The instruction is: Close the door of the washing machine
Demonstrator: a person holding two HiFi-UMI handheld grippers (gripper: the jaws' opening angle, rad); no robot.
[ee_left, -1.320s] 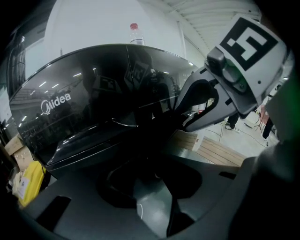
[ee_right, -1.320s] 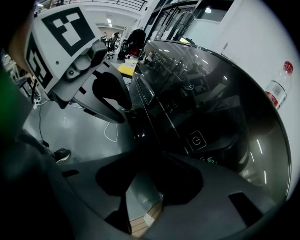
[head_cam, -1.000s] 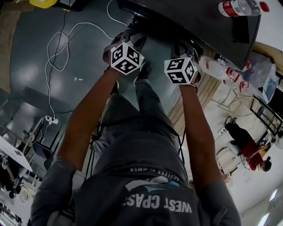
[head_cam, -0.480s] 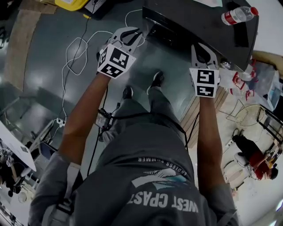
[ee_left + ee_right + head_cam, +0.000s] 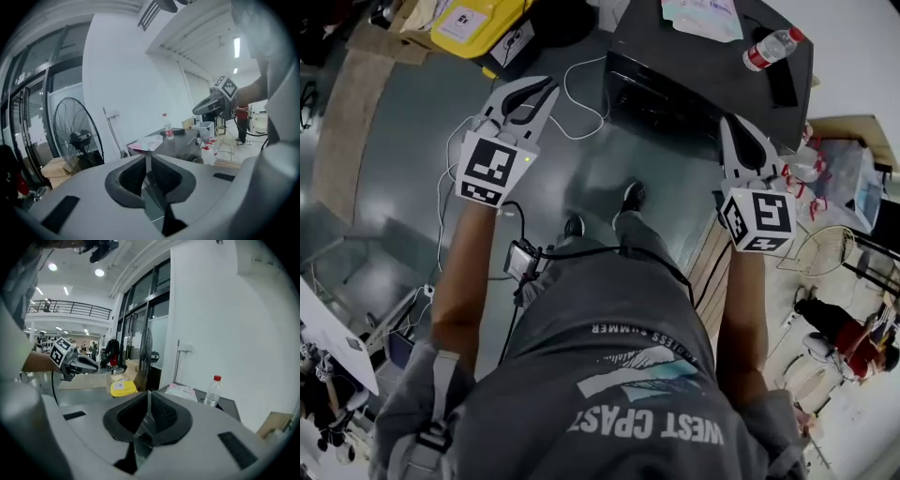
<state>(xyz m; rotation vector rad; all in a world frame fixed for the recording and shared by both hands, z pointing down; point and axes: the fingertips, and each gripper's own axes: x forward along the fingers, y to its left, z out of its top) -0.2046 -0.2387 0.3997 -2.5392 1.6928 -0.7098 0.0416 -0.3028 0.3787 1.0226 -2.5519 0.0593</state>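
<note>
The washing machine (image 5: 670, 94) is a dark box-like unit on the floor at the top of the head view. Its top carries papers (image 5: 701, 17) and a bottle (image 5: 769, 47). Its door cannot be made out from here. My left gripper (image 5: 547, 87) is held up in the air, left of the machine, shut with nothing in it. My right gripper (image 5: 733, 124) hangs over the machine's right front corner; its jaws have just been closing and now meet with nothing between them. In the left gripper view my left gripper (image 5: 149, 157) is closed and the right gripper (image 5: 211, 105) shows ahead.
White cables (image 5: 577, 98) loop over the grey floor in front of the machine. A yellow case (image 5: 478, 26) lies at the back left. A standing fan (image 5: 72, 136) is by the glass wall. A wire rack (image 5: 825, 248) and a seated person (image 5: 853, 342) are on the right.
Both grippers have risen from low by the machine's front and spread apart, the left one going left. Their jaws have come together.
</note>
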